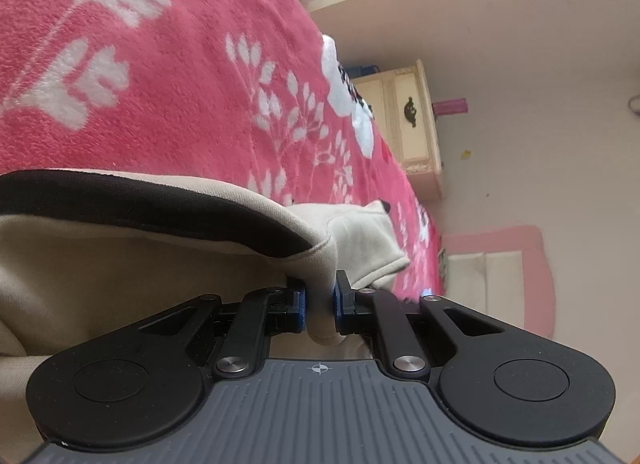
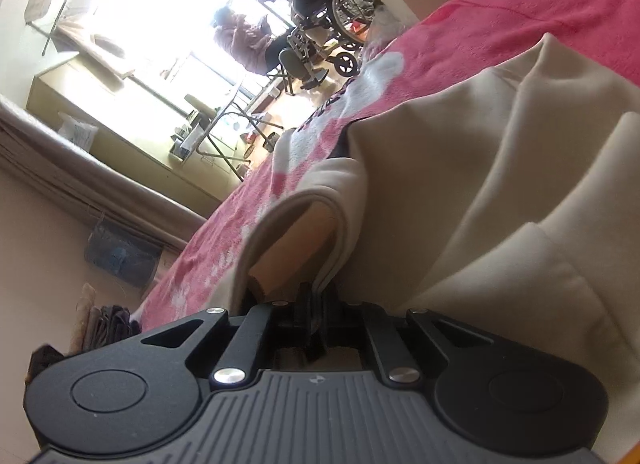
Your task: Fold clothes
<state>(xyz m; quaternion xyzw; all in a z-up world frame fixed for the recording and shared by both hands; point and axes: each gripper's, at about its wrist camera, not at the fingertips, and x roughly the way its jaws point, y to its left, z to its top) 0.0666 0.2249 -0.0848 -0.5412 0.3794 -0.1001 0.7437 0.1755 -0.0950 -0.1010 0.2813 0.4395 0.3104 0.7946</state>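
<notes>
My left gripper (image 1: 320, 302) is clamped on a fold of the cream garment (image 1: 100, 264), its blue pads (image 1: 301, 306) pressing the cloth from both sides. My right gripper (image 2: 316, 312) pinches another edge of that garment (image 2: 480, 184). The garment lies on the pink flowered blanket (image 1: 180, 84), bunched near the blanket's edge in the right wrist view.

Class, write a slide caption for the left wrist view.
Left gripper pinches a beige garment over a pink floral blanket.
</notes>
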